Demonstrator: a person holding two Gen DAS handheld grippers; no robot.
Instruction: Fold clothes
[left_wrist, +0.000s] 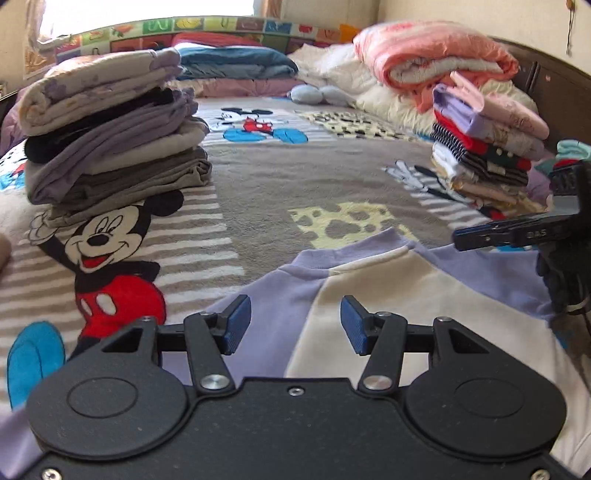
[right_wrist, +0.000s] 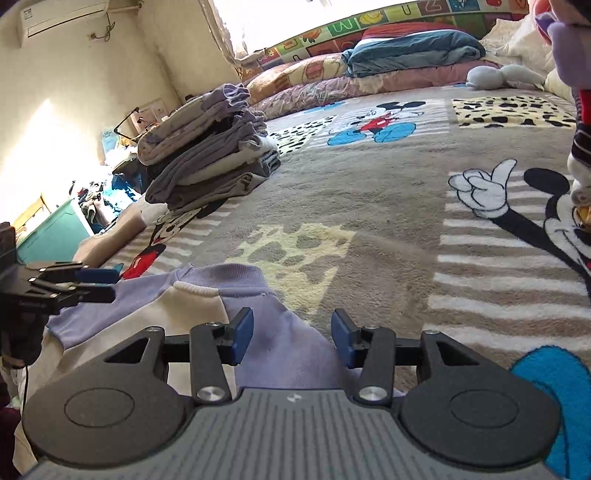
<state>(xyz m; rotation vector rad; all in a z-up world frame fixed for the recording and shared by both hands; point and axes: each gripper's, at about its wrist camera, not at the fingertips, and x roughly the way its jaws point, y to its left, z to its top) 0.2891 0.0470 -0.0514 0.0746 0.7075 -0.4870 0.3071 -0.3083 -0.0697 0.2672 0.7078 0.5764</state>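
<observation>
A lilac and cream top (left_wrist: 388, 291) lies flat on the cartoon-mouse blanket (left_wrist: 280, 177), collar toward the far side. My left gripper (left_wrist: 295, 326) hovers open over its lilac left shoulder, with nothing between the blue pads. My right gripper (right_wrist: 291, 338) is open above the top (right_wrist: 192, 306), over its lilac right shoulder. Each gripper shows in the other's view: the right one (left_wrist: 480, 236) at the right edge, the left one (right_wrist: 96, 282) at the left edge.
A stack of folded grey and lilac clothes (left_wrist: 110, 140) stands at the left, also in the right wrist view (right_wrist: 214, 147). A stack of folded colourful clothes (left_wrist: 487, 147) stands at the right. Pillows and quilts (left_wrist: 236, 66) line the far side. A bare stretch of the blanket (right_wrist: 369, 206) lies between the stacks.
</observation>
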